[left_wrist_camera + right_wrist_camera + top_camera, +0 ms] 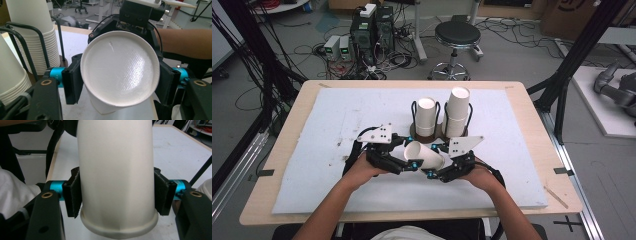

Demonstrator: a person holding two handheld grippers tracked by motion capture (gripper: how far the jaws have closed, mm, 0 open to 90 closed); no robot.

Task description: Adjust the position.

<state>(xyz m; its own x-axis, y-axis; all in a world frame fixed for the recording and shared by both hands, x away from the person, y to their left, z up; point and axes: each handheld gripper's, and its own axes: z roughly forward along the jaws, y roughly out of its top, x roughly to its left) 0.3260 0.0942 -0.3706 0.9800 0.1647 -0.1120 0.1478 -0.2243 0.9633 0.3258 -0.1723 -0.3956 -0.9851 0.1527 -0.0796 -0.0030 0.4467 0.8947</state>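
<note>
I have a smooth white paper cup (424,155) lying sideways near the table's (287,150) middle; my left gripper (408,165) clamps its base, my right gripper (435,160) squeezes its rolled rim end.

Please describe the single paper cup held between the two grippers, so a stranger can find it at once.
On the white foam board, just before the black wire rack of stacked cups, lies one white paper cup. Unlike the upright stacks, it is tipped sideways, gripped by both grippers.
</note>
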